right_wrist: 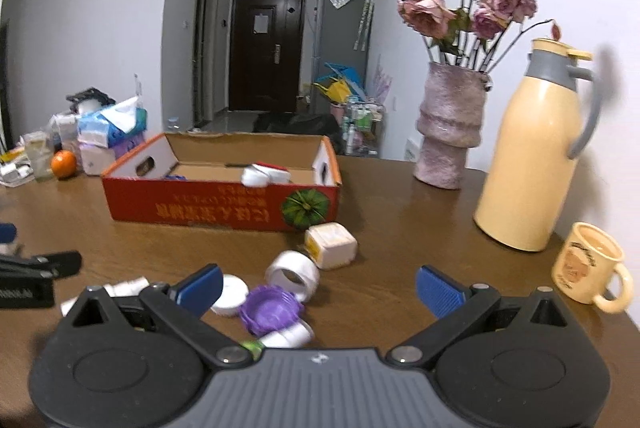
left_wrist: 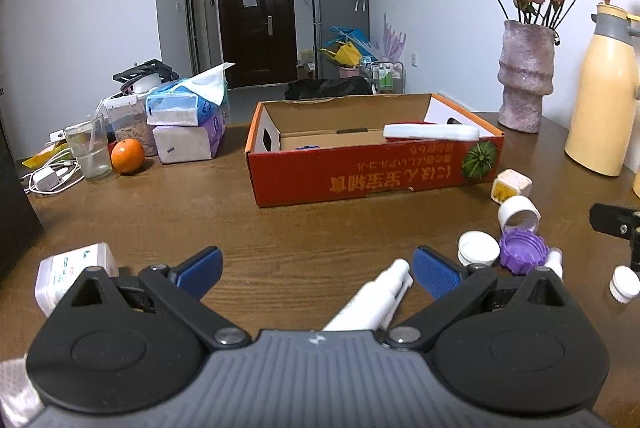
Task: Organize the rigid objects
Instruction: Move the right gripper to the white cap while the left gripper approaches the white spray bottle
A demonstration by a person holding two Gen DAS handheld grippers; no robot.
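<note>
An orange-red cardboard box [left_wrist: 360, 176] [right_wrist: 216, 204] stands open on the brown table with a white item [left_wrist: 430, 131] [right_wrist: 260, 175] inside. My left gripper [left_wrist: 318, 270] is open; a white tube [left_wrist: 380, 298] lies on the table between its blue pads, near the right one. Right of it lie a white cap [left_wrist: 478, 248], a purple lid [left_wrist: 523, 253], a white ring [left_wrist: 519, 215] and a cream cube [left_wrist: 511, 185]. My right gripper [right_wrist: 319, 286] is open above the purple lid [right_wrist: 269, 313], white ring [right_wrist: 294, 274] and cube [right_wrist: 331, 245], holding nothing.
A white packet [left_wrist: 74, 274] lies by the left gripper. A glass [left_wrist: 89, 152], orange [left_wrist: 127, 156], tissue packs [left_wrist: 186, 124] and charger sit far left. A vase of dried roses [right_wrist: 446, 126], a yellow thermos [right_wrist: 536, 152] and a mug [right_wrist: 588, 266] stand right.
</note>
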